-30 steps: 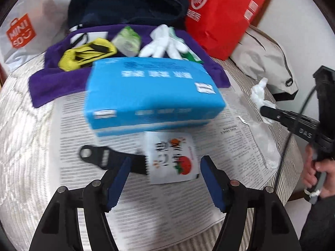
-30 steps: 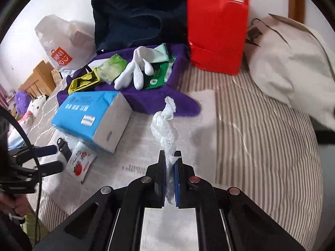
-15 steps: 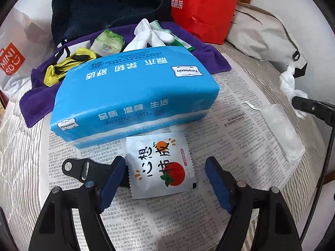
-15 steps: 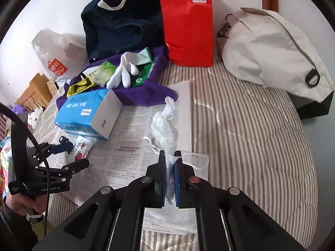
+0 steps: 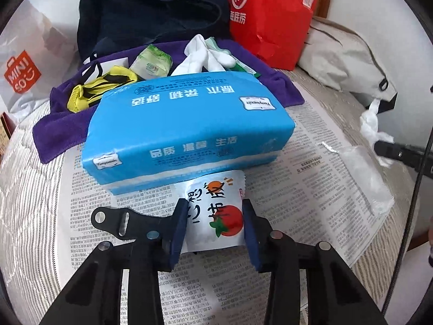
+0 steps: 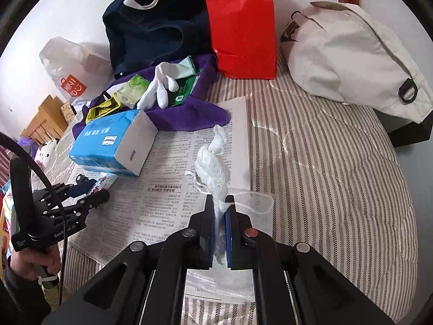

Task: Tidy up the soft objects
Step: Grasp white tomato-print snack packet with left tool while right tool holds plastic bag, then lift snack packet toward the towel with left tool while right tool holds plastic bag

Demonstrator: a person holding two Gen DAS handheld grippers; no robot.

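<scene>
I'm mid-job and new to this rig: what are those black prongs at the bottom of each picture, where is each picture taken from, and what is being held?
There is no robot arm. A person carries a hand-held gripper in each hand, and a camera on each looks forward along its two fingers, which are the black prongs.

Left camera view: the left hand-held gripper has just been closing, and its pads now squeeze a small white packet with a tomato picture. Behind it lies a blue tissue pack on newspaper spread over a striped bed.

Right camera view: the right hand-held gripper is shut on a twisted white tissue. Further back are a purple towel, a red paper bag and a cream bag.
</scene>
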